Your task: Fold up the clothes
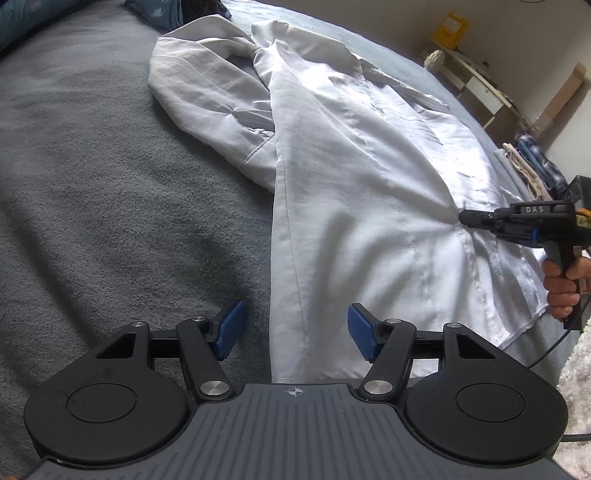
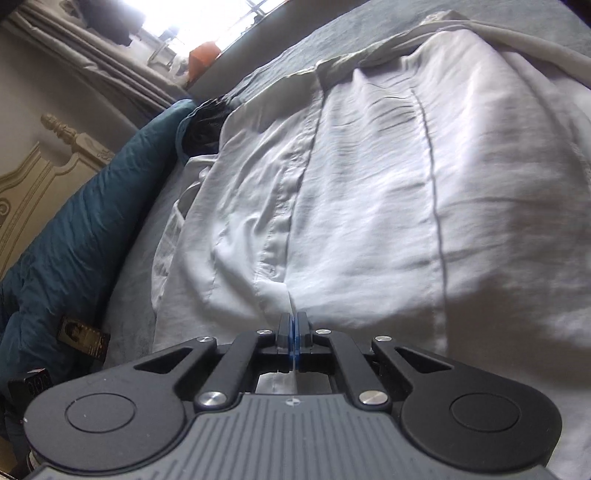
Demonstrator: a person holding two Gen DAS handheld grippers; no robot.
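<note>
A white button-up shirt (image 1: 354, 177) lies spread on a grey bed cover (image 1: 92, 206), one sleeve folded in at the upper left. My left gripper (image 1: 295, 332) hovers open above the shirt's near left edge, blue pads wide apart with nothing between them. In the left wrist view my right gripper (image 1: 463, 217) comes in from the right, held by a hand (image 1: 561, 288), pinching the cloth so that creases radiate from it. In the right wrist view the right gripper (image 2: 294, 325) is shut on a fold of the shirt (image 2: 369, 206) near the button placket.
A teal quilt (image 2: 74, 229) bunches along the bed's side by a cream carved headboard (image 2: 33, 184). Folded clothes (image 1: 535, 166) sit at the bed's right edge. A shelf unit (image 1: 476, 81) and a yellow box (image 1: 448, 27) stand by the wall. A cable (image 1: 550, 347) trails from the right gripper.
</note>
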